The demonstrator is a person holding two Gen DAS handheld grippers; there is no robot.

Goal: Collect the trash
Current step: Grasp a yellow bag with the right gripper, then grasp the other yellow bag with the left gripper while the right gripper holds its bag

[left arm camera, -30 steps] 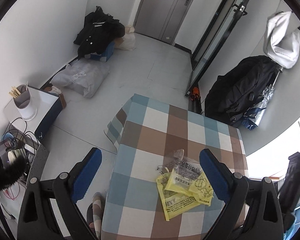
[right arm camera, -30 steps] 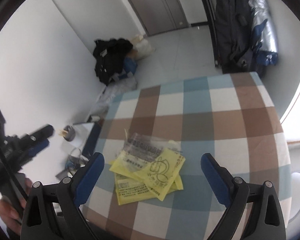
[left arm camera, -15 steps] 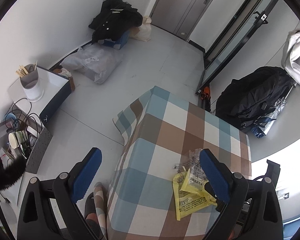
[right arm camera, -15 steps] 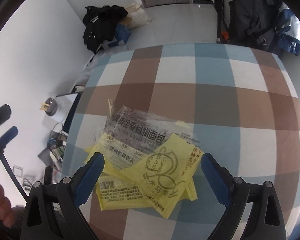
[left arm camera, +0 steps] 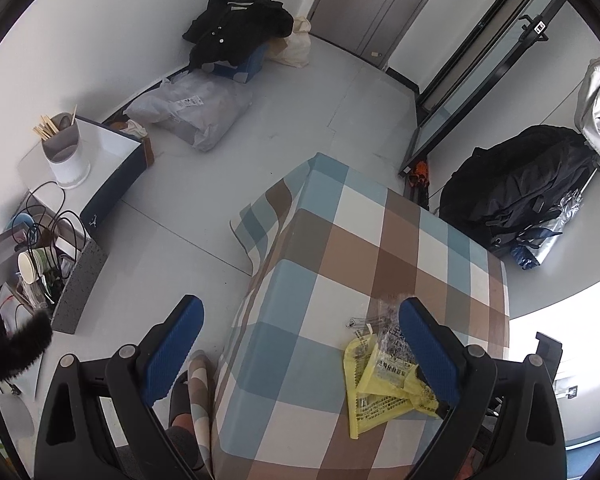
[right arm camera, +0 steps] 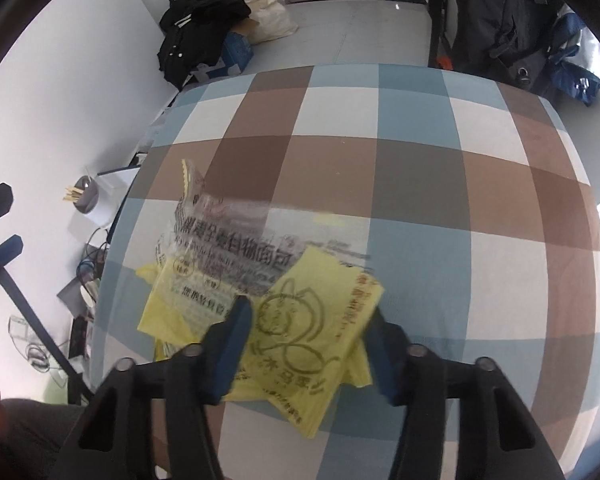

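Right gripper fingers straddling yellow wrappers (grip unclear), left gripper released

This is a lived-in room of a home, an entry or dining corner. At the centre of the left view stands a bench under a checked cloth of blue, brown and white. At top, a grey door with a lever handle closes the room, a dark-framed sliding door beside it. A black coat lies heaped on a blue box at upper left, with a plastic bag below it. A chopstick holder stands at left, cups and cables beneath. Black bags slump against the right wall.
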